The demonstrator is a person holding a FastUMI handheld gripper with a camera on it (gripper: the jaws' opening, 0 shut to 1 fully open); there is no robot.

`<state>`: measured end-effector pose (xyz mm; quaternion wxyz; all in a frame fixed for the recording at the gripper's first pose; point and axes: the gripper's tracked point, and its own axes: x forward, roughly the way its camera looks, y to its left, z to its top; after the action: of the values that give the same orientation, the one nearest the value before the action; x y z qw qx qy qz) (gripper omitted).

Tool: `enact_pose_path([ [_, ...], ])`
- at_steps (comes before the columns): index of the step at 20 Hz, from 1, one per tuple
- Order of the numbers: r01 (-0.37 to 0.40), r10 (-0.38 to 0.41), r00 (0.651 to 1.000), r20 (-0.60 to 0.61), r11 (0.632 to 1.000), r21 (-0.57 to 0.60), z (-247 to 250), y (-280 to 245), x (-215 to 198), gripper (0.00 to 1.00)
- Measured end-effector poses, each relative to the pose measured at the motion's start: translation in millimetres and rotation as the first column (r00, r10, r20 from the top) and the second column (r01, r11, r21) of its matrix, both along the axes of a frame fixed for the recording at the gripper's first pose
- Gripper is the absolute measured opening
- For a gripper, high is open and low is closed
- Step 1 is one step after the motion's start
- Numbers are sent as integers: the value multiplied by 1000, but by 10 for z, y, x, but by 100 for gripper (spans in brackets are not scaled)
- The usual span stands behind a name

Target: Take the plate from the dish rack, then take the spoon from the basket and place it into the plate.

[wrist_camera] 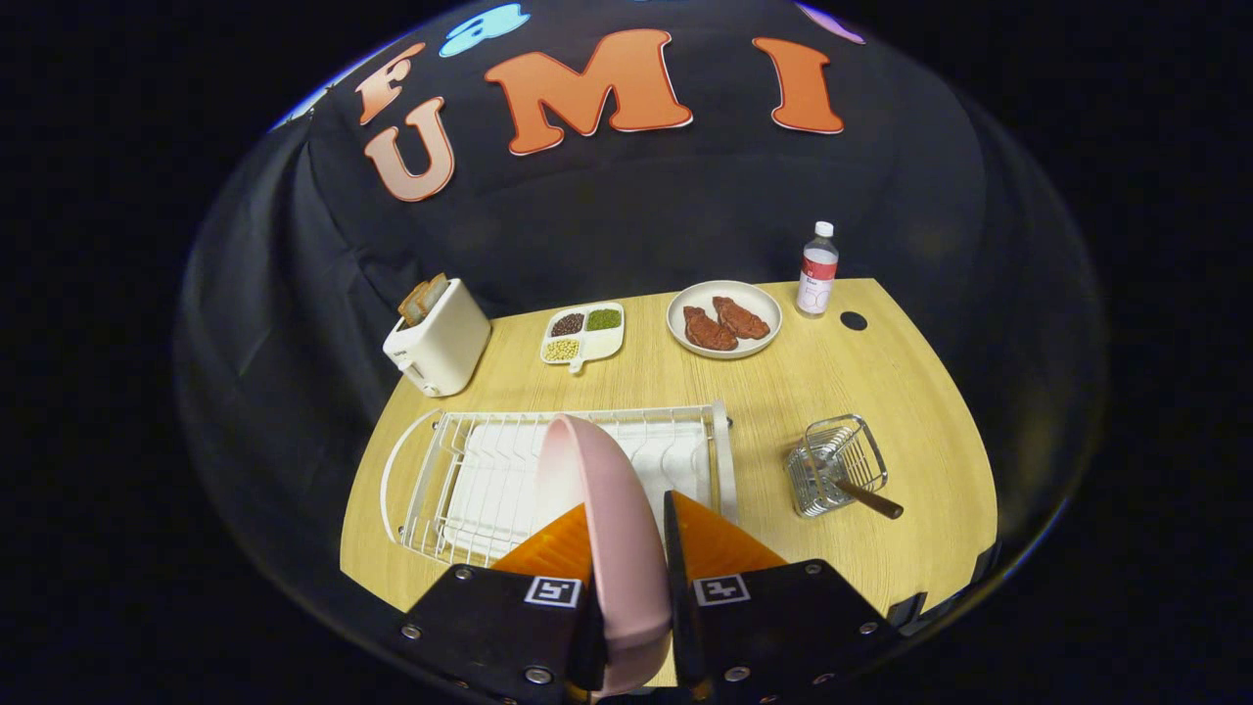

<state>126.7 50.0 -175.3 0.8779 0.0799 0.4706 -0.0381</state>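
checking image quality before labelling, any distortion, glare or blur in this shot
Gripper view: strong fisheye bend curves the table edges; lighting even, no harsh glare; the pink plate clamped in the gripper looks slightly soft up close; dish rack and basket sharp.

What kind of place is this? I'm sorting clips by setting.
Probably a mock kitchen tabletop in a recording booth: a dish rack, a toaster and a plate of meat sit on a wooden table. The gripper is shut on a pink plate.

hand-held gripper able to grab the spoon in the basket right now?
Probably not yet. The hand-held gripper is shut on the pink plate, held on edge above the dish rack. The spoon leans from the wire basket with its handle exposed, so access looks free after release.
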Motion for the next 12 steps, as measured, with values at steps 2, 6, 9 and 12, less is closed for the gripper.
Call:
enact_pose_path([
  [2, -5, 5, 1000, 1, 1000, 25, -7, -3, -171, 28],
  [6, -7, 7, 1000, -6, 998, 64, -99, -60, -486, 27],
  [9, 8, -3, 999, -50, 996, 91, -302, -117, -749, 27],
  [12, 18, -11, 998, -59, 991, 130, -408, -125, -937, 27],
])
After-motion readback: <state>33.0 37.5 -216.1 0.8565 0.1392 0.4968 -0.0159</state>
